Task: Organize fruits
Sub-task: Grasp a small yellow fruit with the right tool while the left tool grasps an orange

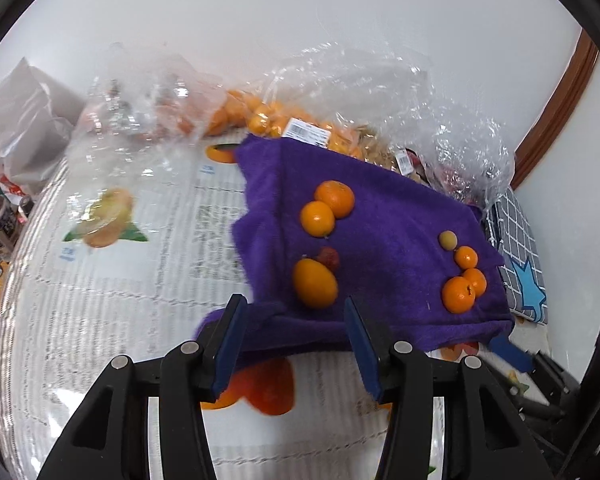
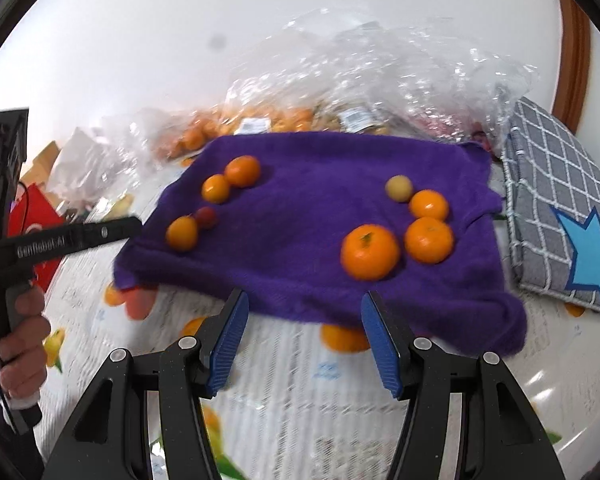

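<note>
Orange fruits lie in two groups on a purple towel (image 2: 308, 216) that is spread on the worktop (image 2: 300, 384), which has a printed cover with fruit pictures. In the right wrist view, the left group at about 9 o'clock on the towel has three orange fruits (image 2: 216, 188) and one small red fruit (image 2: 207, 216); the right group at about 3 o'clock has three mandarins (image 2: 370, 252) and one pale yellow fruit (image 2: 398, 188). Behind the towel, at 12 o'clock, are clear plastic bags (image 2: 380, 68) with more fruit. A grey checked cloth (image 2: 556, 208) with a blue star lies at 3 o'clock. The right gripper (image 2: 304, 336) has its fingers partly open and holds nothing. The left gripper (image 1: 296, 344) also stands partly open and empty over the near towel edge.
</note>
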